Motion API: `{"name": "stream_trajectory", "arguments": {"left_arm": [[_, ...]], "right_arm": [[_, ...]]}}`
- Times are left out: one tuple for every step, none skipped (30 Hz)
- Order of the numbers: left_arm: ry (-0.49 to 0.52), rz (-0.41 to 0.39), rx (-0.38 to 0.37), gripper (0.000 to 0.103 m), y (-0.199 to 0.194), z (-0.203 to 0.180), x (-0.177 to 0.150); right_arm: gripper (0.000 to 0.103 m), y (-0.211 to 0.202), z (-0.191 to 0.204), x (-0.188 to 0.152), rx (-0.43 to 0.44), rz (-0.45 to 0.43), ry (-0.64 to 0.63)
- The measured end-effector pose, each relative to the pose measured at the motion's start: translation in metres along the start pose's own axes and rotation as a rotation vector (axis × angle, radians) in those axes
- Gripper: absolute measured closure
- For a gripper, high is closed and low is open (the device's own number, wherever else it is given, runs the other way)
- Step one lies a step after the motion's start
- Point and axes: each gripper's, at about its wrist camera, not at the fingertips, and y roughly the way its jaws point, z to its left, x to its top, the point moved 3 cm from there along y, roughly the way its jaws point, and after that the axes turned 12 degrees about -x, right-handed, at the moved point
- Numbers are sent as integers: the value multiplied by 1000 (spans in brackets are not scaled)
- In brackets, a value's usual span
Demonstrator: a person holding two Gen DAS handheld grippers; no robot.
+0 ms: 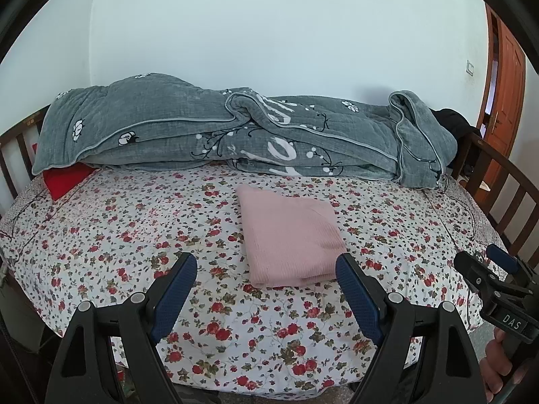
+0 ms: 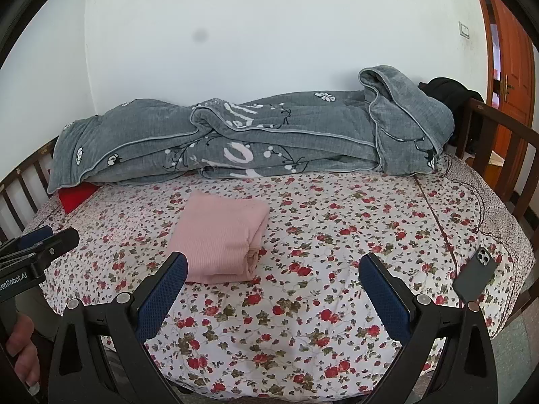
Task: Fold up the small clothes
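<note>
A pink garment [image 1: 289,235] lies folded into a neat rectangle on the floral bedsheet [image 1: 134,229]; it also shows in the right wrist view [image 2: 222,237]. My left gripper [image 1: 266,269] is open and empty, held near the bed's front edge just in front of the garment. My right gripper [image 2: 273,269] is open and empty, to the right of the garment and apart from it. The right gripper also shows at the right edge of the left wrist view [image 1: 488,262], and the left gripper at the left edge of the right wrist view [image 2: 43,239].
A rumpled grey quilt [image 1: 215,128] lies along the wall side of the bed. A red cushion [image 1: 65,178] peeks out under its left end. A phone [image 2: 475,274] lies on the sheet at the right. Wooden rails [image 2: 498,141] bound both ends. A door [image 2: 508,67] stands at the far right.
</note>
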Motion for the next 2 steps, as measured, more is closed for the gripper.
{"name": "stream_trajectory", "arguments": {"left_arm": [[3, 1, 1, 19, 1, 0, 1], [6, 5, 0, 19, 1, 0, 1]], "right_arm": [[3, 0, 1, 0, 1, 0, -1], [3, 0, 1, -1, 1, -2, -3]]}}
